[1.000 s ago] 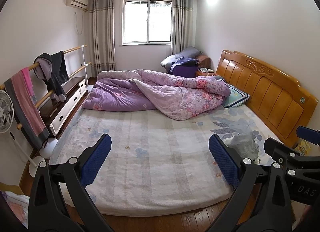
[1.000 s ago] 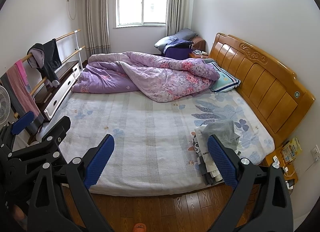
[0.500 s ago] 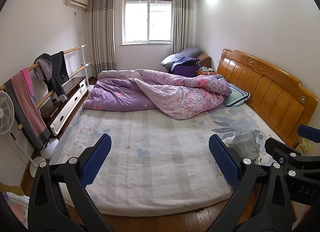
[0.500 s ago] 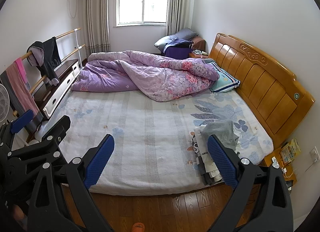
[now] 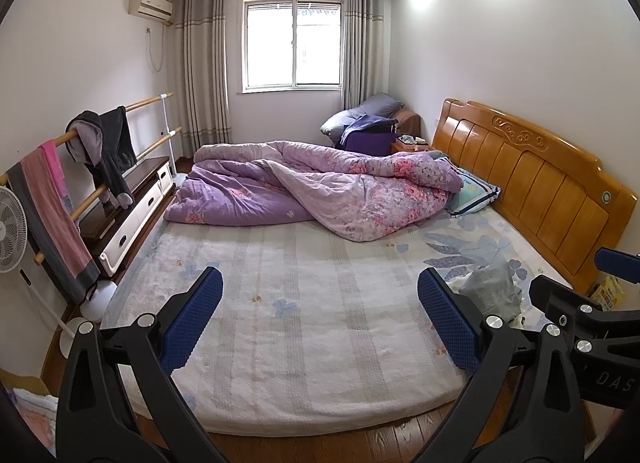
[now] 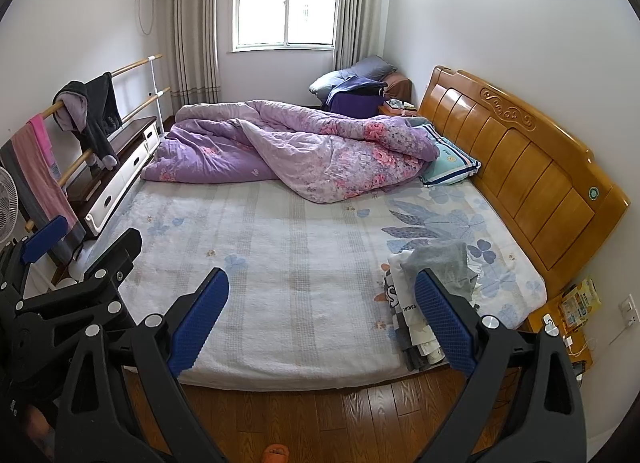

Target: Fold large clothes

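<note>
Grey and white garments lie stacked in a pile of clothes (image 6: 434, 283) at the bed's (image 6: 280, 263) near right corner, by the headboard (image 6: 520, 167). Left hand-held gripper (image 5: 320, 319) and right hand-held gripper (image 6: 322, 315) both hover off the near edge, jaws apart, holding nothing. Recommended: take the top garment by two corners and spread it on the bare middle of the bed, well short of the purple quilt (image 6: 288, 147).

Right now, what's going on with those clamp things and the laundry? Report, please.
Left hand-held gripper open, empty. Right hand-held gripper open, empty. Clothes pile untouched at the bed's near corner by the headboard. Purple quilt bunched at the far side.
</note>
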`<action>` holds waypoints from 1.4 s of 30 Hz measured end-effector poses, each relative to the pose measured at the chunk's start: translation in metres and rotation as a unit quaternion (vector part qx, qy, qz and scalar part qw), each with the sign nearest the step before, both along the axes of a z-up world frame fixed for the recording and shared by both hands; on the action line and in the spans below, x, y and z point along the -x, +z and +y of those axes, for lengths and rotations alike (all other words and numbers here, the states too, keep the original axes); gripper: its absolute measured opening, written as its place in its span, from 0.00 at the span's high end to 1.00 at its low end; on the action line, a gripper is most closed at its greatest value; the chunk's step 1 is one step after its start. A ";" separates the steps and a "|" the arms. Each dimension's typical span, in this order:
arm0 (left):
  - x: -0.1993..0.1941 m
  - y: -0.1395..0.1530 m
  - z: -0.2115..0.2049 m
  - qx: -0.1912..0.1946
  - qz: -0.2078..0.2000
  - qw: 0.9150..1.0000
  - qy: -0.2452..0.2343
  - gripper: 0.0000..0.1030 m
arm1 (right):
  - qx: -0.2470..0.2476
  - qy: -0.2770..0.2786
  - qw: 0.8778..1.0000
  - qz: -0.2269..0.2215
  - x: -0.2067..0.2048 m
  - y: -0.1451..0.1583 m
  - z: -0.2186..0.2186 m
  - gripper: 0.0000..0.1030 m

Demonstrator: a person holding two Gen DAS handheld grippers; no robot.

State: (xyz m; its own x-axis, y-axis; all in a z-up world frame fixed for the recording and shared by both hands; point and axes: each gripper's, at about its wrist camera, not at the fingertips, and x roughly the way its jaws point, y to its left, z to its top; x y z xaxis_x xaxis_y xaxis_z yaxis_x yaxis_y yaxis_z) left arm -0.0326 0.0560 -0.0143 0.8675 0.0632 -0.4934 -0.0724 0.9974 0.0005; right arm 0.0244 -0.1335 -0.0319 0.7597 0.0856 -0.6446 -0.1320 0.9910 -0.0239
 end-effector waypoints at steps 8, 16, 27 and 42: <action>-0.005 -0.003 0.006 0.002 0.006 1.000 -0.004 0.05 | 0.002 0.001 1.000 0.002 -0.003 0.001 -0.001 0.12; -0.007 -0.003 0.008 0.004 0.006 1.000 -0.005 0.05 | 0.001 0.002 1.000 0.002 -0.005 0.002 -0.003 0.12; -0.008 -0.004 0.009 0.005 0.008 1.000 -0.005 0.05 | 0.002 0.006 1.000 0.004 -0.009 0.003 -0.005 0.12; -0.011 -0.008 0.009 0.004 0.012 1.000 -0.004 0.05 | 0.000 0.009 1.000 0.010 -0.017 -0.001 -0.007 0.12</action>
State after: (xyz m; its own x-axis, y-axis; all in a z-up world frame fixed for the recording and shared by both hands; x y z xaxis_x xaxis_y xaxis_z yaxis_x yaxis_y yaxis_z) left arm -0.0215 0.0654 -0.0228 0.8563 0.0524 -0.5137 -0.0643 0.9979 -0.0054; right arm 0.0411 -0.1408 -0.0326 0.7446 0.0992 -0.6601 -0.1506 0.9884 -0.0214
